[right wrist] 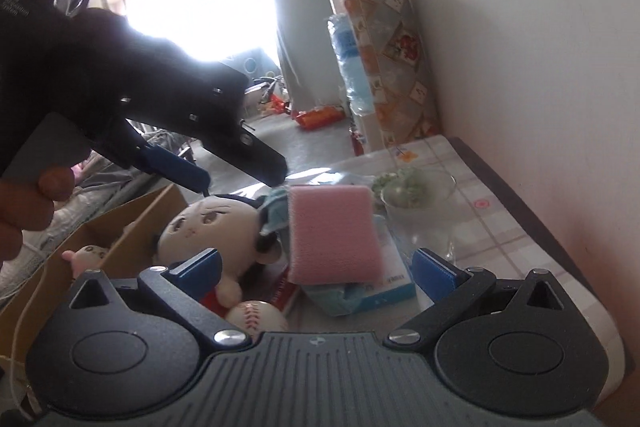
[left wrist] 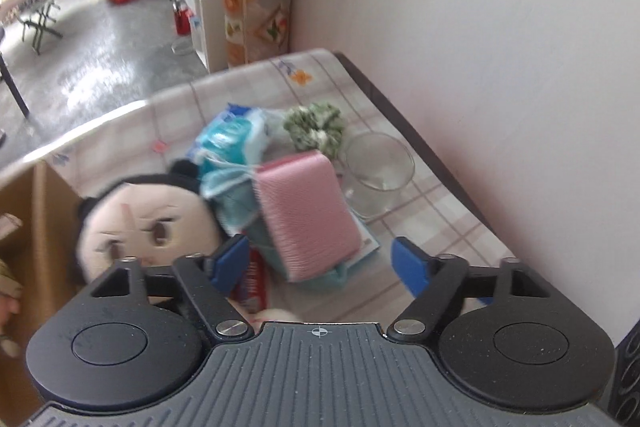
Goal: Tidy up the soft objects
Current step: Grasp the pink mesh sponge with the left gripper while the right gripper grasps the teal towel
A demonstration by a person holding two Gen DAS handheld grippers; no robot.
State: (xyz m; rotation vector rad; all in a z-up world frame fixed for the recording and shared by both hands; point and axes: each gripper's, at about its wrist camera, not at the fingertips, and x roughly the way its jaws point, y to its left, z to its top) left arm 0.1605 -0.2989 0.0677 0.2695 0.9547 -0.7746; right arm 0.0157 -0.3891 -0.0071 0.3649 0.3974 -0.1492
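The table [left wrist: 452,211] is the largest thing in view, covered with a pale checked cloth and pushed against a white wall [left wrist: 500,27]; at its left edge stands an open cardboard box [right wrist: 132,223], and inside the box, seen from the right wrist, a small pale plush toy [right wrist: 86,257] peeps above the flap. Beyond the table a patterned roll [right wrist: 396,67] leans upright in the corner by the wall.

On the cloth the soft things lie in a loose heap beside the box; the round-faced doll [left wrist: 152,223] with black hair lies nearest the box, its face turned up; just beside it a pink sponge [left wrist: 308,215] rests tilted on a crumpled teal cloth [left wrist: 236,203], which overlaps a blue and white packet [left wrist: 228,135]. Behind the sponge a green and white scrunchie [left wrist: 316,127] lies on the cloth, next to an empty clear glass [left wrist: 378,173], which stands upright near the wall side. A white baseball [right wrist: 258,317] with red stitching lies at the near edge, close under the doll.

The left gripper [left wrist: 320,263] hangs over the heap with its blue pads apart at a middling width; the sponge and teal cloth show between them but nothing is pressed. The right gripper [right wrist: 318,271] has its jaws spread wide and empty, pointing at the same heap; a hand [right wrist: 24,203] grips the left tool's handle in the right wrist view.
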